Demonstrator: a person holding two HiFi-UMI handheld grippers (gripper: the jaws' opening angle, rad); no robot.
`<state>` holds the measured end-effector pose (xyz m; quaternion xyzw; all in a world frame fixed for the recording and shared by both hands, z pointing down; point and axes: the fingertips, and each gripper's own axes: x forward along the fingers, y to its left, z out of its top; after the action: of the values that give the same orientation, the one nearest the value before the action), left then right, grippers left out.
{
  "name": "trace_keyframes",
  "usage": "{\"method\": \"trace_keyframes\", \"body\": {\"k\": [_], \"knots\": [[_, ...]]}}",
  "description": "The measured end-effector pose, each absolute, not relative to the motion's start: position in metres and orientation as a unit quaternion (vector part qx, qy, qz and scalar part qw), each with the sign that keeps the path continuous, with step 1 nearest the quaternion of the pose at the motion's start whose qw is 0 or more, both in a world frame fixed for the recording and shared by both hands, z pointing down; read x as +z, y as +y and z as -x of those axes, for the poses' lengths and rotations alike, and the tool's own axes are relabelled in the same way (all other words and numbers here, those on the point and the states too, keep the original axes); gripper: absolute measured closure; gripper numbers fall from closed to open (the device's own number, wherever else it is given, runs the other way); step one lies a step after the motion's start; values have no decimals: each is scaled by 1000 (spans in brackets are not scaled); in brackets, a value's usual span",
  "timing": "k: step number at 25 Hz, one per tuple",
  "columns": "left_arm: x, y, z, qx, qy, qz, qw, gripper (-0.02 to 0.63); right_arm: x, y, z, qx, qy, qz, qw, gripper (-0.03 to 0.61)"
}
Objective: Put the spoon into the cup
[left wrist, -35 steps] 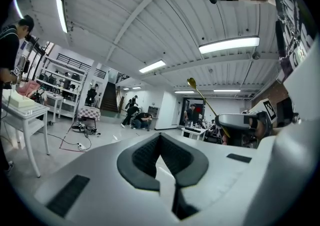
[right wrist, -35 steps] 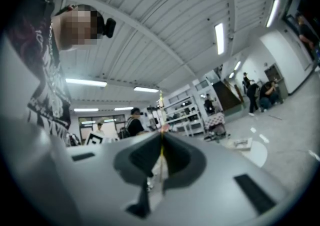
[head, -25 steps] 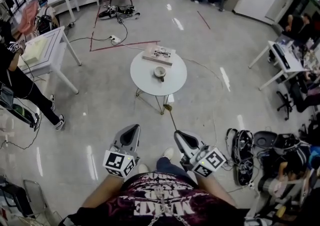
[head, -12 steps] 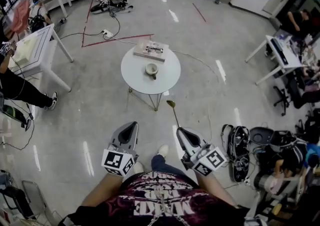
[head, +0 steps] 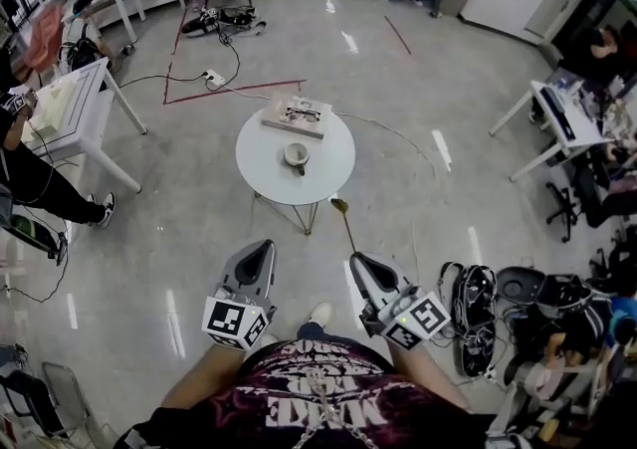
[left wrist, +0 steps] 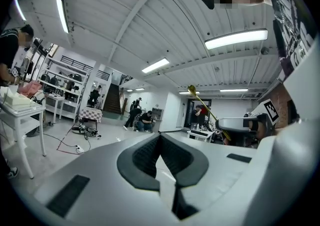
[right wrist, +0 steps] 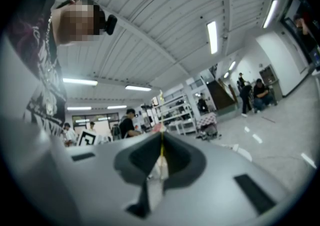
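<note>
A gold spoon [head: 343, 223] sticks forward from my right gripper [head: 355, 260], which is shut on its handle; its bowl points toward the round white table [head: 333, 163]. A pale cup [head: 297, 153] stands upright near the middle of that table, well ahead of both grippers. My left gripper [head: 263, 251] is level beside the right one, shut with nothing in it. In the left gripper view the spoon [left wrist: 192, 90] rises from the right gripper [left wrist: 240, 125]. In the right gripper view the handle [right wrist: 161, 151] shows as a thin yellow line between the pads.
A flat book with glasses on it [head: 292, 115] lies at the table's far side. A white table [head: 70, 104] and a person [head: 30, 168] are at left, a desk [head: 552, 109] at right. Bags [head: 478, 303] and cables [head: 224, 74] lie on the floor.
Both grippers have moved forward together toward the round table, which now looks slightly nearer. The spoon stays gripped in the right gripper.
</note>
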<state>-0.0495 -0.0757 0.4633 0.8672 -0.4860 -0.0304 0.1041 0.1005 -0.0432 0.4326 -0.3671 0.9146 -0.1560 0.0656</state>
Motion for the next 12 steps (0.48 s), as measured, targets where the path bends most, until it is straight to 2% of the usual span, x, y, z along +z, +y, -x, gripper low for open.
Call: {"method": "trace_keyframes", "body": {"k": [12], "knots": [[441, -100, 20, -29, -515, -853, 75, 588, 417, -76, -133, -147, 930, 325, 89, 541]]}}
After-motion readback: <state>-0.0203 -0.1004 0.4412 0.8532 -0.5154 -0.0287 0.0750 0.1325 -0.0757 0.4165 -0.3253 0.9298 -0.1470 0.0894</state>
